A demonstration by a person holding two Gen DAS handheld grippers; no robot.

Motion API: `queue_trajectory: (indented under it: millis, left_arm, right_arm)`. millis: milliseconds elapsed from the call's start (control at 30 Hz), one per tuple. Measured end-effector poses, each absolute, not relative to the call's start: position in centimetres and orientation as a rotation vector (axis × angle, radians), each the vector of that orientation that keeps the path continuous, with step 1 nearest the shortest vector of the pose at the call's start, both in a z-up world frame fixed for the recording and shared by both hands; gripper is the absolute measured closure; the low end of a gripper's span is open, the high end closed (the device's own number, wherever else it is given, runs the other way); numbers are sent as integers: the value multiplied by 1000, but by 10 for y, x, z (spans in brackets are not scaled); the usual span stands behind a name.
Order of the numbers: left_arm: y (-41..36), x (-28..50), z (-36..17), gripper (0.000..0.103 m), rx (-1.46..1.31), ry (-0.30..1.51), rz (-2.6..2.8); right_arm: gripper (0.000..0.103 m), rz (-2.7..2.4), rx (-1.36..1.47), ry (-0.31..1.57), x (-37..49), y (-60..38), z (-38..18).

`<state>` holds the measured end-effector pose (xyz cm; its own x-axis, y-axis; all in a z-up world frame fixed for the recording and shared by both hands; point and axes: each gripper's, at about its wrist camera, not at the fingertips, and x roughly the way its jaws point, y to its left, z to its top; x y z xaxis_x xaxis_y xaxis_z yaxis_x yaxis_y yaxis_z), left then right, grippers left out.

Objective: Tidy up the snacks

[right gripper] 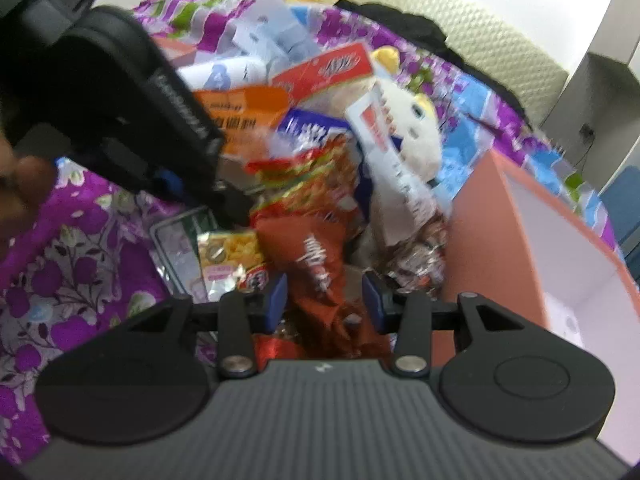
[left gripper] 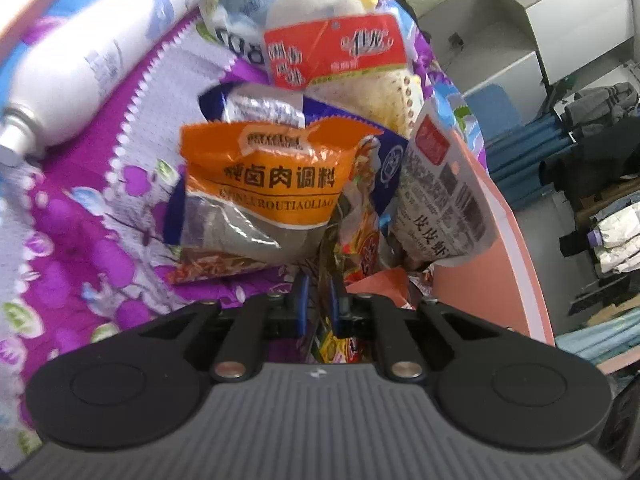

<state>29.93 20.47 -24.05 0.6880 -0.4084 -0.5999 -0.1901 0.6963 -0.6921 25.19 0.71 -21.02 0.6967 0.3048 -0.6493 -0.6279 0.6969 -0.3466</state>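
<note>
Pinching a crinkly yellow-red snack packet [left gripper: 340, 346], our left gripper [left gripper: 319, 300] has its blue pads nearly together on the wrapper. Our right gripper [right gripper: 325, 294] sits half-apart around a dark red foil snack bag [right gripper: 318, 264], probably gripping it, though blur hides contact. That bag runs 6-to-12 from the tool; the salmon-pink open box [right gripper: 532, 240] lies at 2 o'clock, nearer our right hand.

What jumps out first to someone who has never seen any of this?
A jumbled heap of shiny snack packets on a purple flowered cloth, topped by an orange seasoning packet with bold black lettering. Behind it lies a white plush toy, and a large white bottle lies at the left. A salmon-pink open box stands at the right edge of the heap.
</note>
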Motion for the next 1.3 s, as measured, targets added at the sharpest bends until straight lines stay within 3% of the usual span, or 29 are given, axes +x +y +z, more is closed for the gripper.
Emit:
queue_trajectory:
  millis: [300,600,1300]
  left_arm:
    - [201,323,-261,93,-857,854,-164]
    - [181,305,-225,101,-747,835,-126]
    - [150,151,-144,101,-601,767,145]
  right_arm:
    - [64,556,-525,696,270,4,-225]
    - [68,553,-472,689,269,-3,-202]
    - [71,546,-225,787,200,-60,-144]
